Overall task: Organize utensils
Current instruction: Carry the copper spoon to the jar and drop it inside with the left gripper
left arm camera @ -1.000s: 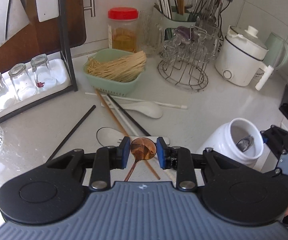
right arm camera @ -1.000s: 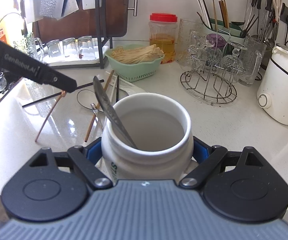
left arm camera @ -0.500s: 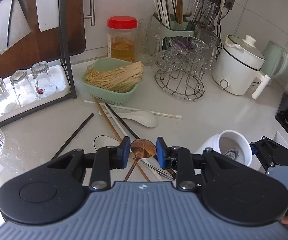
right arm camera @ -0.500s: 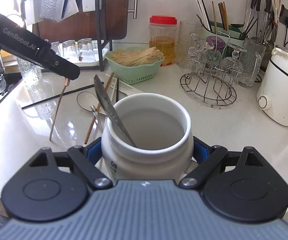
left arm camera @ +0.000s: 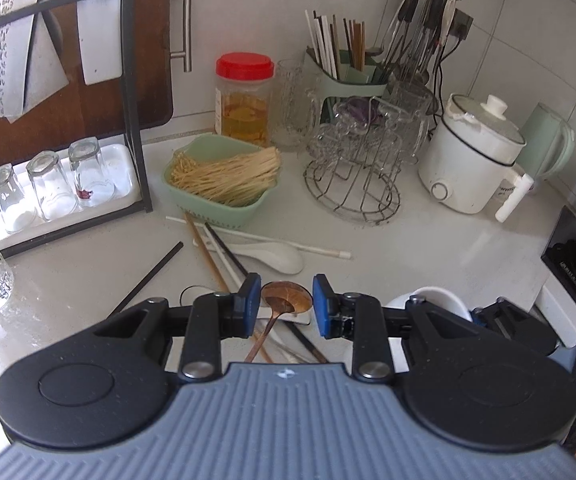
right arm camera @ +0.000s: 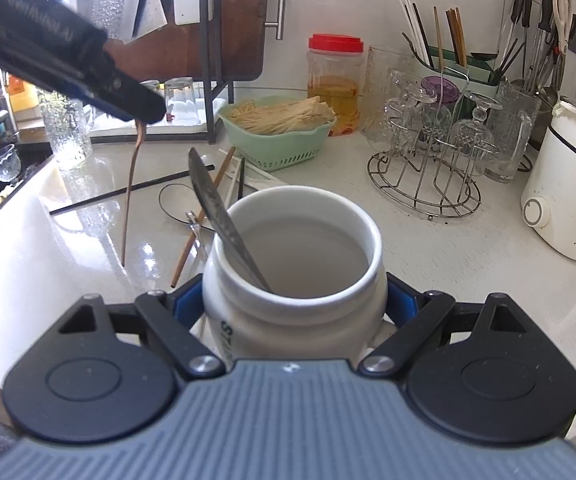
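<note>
My left gripper [left arm camera: 286, 304] is shut on the bowl of a copper spoon [left arm camera: 288, 299], whose handle hangs down. In the right wrist view the spoon [right arm camera: 130, 184] dangles from that gripper above the counter at the left. My right gripper [right arm camera: 293, 304] is shut on a white ceramic jar [right arm camera: 293, 276] with a metal spoon [right arm camera: 218, 212] leaning inside. The jar's rim also shows in the left wrist view [left arm camera: 427, 300]. Loose chopsticks [left arm camera: 208, 252], a white ceramic spoon [left arm camera: 276, 256] and a wire-rimmed utensil [right arm camera: 176, 204] lie on the counter.
A green basket of sticks [left arm camera: 224, 180] stands behind the loose utensils. A glass rack [left arm camera: 351, 160], red-lidded jar [left arm camera: 244, 100], utensil holder [left arm camera: 347, 76] and white cooker [left arm camera: 471, 160] line the back. A tray of glasses [left arm camera: 52, 188] sits at the left.
My left gripper has lifted the copper spoon higher off the counter and carried it toward the jar. The right gripper and jar have stayed put.
</note>
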### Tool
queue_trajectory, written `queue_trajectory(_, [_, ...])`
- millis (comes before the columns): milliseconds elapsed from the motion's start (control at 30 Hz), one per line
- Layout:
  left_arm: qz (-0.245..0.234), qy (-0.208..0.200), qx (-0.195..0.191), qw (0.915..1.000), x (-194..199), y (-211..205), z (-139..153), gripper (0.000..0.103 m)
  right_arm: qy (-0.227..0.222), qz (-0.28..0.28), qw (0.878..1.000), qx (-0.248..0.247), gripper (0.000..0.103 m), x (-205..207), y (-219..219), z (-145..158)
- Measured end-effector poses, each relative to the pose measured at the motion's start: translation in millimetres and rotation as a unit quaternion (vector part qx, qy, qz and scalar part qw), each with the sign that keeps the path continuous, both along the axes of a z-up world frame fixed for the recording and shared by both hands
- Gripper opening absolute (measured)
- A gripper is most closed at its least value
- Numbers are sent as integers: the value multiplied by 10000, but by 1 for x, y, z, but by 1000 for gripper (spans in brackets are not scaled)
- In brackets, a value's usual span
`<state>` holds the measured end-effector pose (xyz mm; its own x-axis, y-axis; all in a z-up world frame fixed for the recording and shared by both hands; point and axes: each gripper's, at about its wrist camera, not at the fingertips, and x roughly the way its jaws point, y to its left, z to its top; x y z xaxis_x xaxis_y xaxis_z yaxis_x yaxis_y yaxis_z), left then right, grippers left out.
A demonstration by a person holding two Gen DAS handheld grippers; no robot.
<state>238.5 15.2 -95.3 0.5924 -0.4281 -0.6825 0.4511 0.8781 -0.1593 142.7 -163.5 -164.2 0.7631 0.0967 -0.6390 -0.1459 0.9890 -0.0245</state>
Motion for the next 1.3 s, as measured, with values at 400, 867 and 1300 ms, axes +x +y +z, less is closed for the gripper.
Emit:
queue_trajectory(400, [-64, -515, -434, 9977, -9, -20, 76, 32, -4, 85, 10000, 19, 91, 1, -3, 0])
queue_trajectory(867, [-444, -650, -1242, 9891, -8, -52, 131, 32, -39, 62, 10000, 30, 91, 2, -2, 0])
queue_trajectory(1300, [-616, 358, -1292, 9891, 3, -82, 82, 32, -91, 99, 9999, 75, 91, 1, -4, -1])
